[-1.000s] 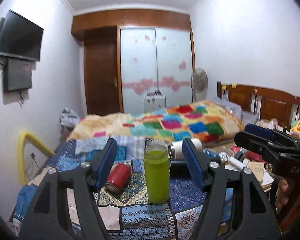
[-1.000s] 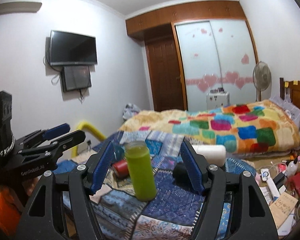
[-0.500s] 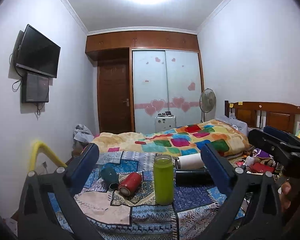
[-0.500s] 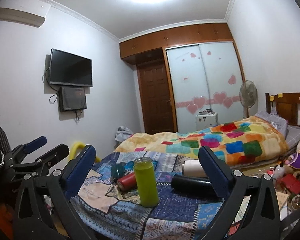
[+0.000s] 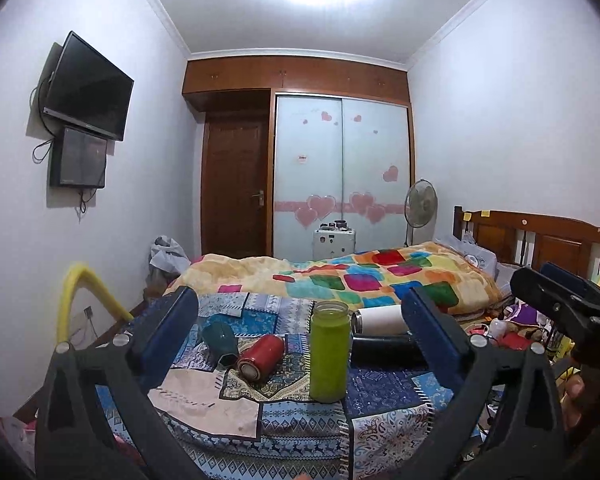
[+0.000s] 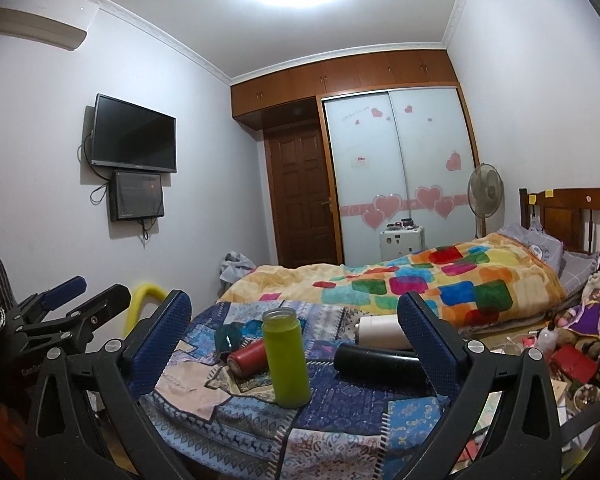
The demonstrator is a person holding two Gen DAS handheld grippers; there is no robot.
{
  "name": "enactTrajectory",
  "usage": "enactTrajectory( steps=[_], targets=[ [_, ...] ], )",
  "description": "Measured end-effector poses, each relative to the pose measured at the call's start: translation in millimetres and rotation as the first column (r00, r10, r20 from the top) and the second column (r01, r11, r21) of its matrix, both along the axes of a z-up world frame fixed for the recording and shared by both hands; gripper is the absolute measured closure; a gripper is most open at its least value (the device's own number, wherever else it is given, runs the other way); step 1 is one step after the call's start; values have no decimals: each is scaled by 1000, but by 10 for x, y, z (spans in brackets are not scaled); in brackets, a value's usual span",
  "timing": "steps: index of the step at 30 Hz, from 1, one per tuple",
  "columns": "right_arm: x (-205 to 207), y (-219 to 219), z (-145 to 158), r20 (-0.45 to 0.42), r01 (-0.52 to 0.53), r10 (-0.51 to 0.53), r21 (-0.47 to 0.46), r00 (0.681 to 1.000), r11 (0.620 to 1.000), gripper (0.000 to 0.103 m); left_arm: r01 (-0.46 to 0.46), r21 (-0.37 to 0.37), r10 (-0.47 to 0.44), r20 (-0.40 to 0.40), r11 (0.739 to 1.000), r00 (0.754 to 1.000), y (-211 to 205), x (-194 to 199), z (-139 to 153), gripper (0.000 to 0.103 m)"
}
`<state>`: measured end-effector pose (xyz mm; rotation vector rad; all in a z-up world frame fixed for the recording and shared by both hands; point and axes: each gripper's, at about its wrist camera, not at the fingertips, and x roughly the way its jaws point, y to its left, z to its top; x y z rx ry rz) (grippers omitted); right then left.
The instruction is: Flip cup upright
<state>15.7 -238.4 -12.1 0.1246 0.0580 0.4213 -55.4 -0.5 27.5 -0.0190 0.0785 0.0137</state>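
On patchwork cloth (image 5: pixel 236 396), green cup (image 5: pixel 329 350) upright, grippers apart

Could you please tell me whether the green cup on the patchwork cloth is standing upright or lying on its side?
Upright: the green cup stands on its base on the patchwork cloth, open mouth up, while the red cup beside it lies on its side.

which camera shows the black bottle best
The right wrist view: the black bottle lies on its side, with its rounded end and most of its length clear. In the left wrist view the black bottle is partly hidden behind the green bottle and a finger.
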Motion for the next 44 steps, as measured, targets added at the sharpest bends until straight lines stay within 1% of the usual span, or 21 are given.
enactTrajectory(
  steps=[28,44],
  targets=[
    [-26,31,17,3,-5,5,-8,1000,1000,0,-7,-5,7,-3,1000,1000,17,15,-6,0],
    [-20,29,27,5,-10,10,-24,1000,1000,0,7,2,-6,-16,1000,1000,32,38,-12,0]
  ],
)
